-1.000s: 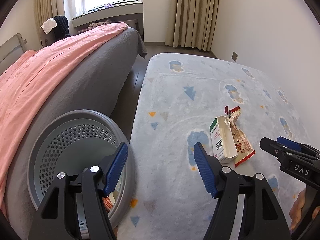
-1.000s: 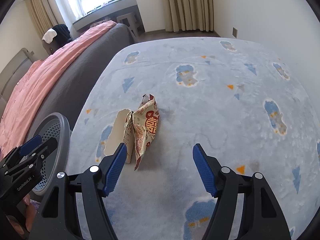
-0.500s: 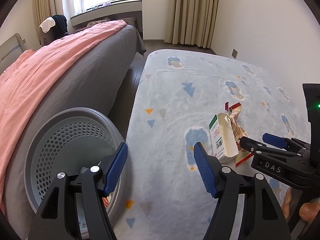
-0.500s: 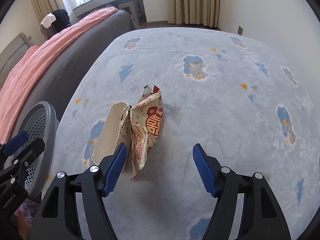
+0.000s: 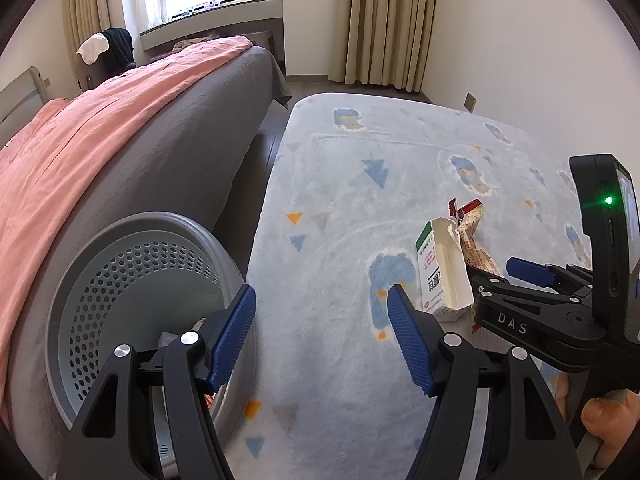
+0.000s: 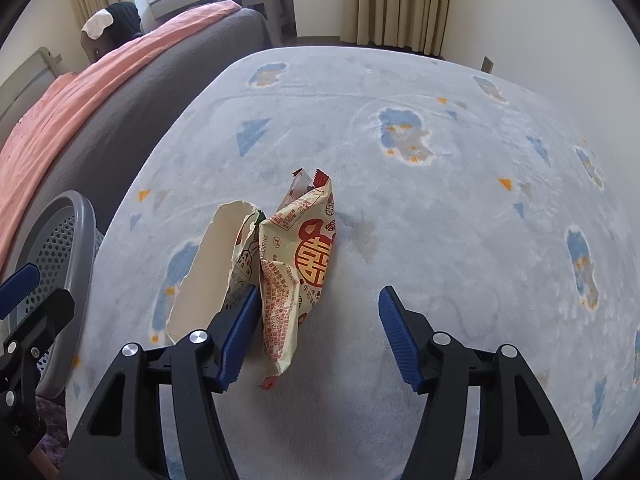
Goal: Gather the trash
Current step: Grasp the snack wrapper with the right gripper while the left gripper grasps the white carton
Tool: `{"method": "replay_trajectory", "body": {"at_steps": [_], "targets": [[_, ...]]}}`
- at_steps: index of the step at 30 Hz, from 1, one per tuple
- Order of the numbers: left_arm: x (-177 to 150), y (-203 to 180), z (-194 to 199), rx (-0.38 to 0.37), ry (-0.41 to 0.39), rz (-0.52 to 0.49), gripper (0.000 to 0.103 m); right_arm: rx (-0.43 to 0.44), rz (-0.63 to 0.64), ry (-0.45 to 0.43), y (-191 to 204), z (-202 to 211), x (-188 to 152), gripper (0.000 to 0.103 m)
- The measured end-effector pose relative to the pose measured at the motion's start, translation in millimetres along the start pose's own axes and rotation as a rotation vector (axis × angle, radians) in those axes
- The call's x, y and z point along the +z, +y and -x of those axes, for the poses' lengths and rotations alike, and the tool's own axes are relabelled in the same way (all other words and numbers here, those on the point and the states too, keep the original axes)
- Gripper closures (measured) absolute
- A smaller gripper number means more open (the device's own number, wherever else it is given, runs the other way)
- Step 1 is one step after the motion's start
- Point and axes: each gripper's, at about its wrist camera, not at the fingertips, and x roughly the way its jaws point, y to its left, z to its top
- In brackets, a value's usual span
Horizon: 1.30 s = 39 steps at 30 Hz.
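Pale blue fluffy rug with blue and orange shapes (image 6: 440, 240) covers most of the floor. A bed with pink cover over grey sheet (image 5: 120, 140) runs along its left side. Grey perforated plastic basket (image 5: 132, 300) stands at the foot of the bed on the rug edge, something orange barely visible inside.

The trash lies mid-rug. A torn-open white cardboard carton with green trim (image 5: 440, 272) touches a crinkled cream snack wrapper with red print (image 6: 304, 264) to its right.

The right claw (image 6: 316, 332) has its jaws spread, and they have just been closing. The wrapper's lower half sits between them. The left pad is touching or nearly touching the wrapper and carton, the right pad well apart from both. Nothing pinched yet.

The left claw (image 5: 322, 334) is spread and empty, hovering between the basket and the carton.

Handling guess: the wrapper is very light thin film, floppy and slippery, and crushes without harm. Best taken across the bunched middle or lower fold, not the loose torn tip. The carton is light and stiffer, so pinch one open wall.
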Motion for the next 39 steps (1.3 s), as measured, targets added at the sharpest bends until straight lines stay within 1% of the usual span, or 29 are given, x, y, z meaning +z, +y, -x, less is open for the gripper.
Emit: {"method": "replay_trajectory", "body": {"at_steps": [1, 2, 3, 4, 5, 13, 21, 29, 39], "targets": [[0, -1, -1, 0.000, 0.001, -0.002, 0.037, 0.004, -0.001, 0.007, 0, -2, 0, 0.051], [0, -2, -1, -0.001, 0.002, -0.003, 0.037, 0.007, -0.002, 0.012, 0, -3, 0, 0.056], [0, -3, -1, -0.002, 0.003, -0.004, 0.037, 0.011, -0.002, 0.015, 0, -4, 0, 0.064], [0, -4, -1, -0.003, 0.004, -0.005, 0.037, 0.016, -0.001, 0.018, 0, -4, 0, 0.068], [0, -6, -2, -0.005, 0.005, -0.007, 0.037, 0.023, 0.000, 0.020, 0, -4, 0, 0.077], [3, -23, -6, -0.030, 0.015, -0.029, 0.037, 0.050, -0.018, -0.028, -6, 15, 3, 0.078], [8, -47, -19, -0.068, 0.036, -0.053, 0.037, 0.017, -0.076, -0.075, -32, 35, 5, 0.078], [8, -73, -41, -0.103, 0.074, -0.073, 0.037, -0.008, -0.125, -0.090, -59, 45, -1, 0.078], [5, -93, -73, -0.101, 0.110, -0.091, 0.038, 0.018, -0.143, -0.096, -68, 51, -2, 0.078]]}}
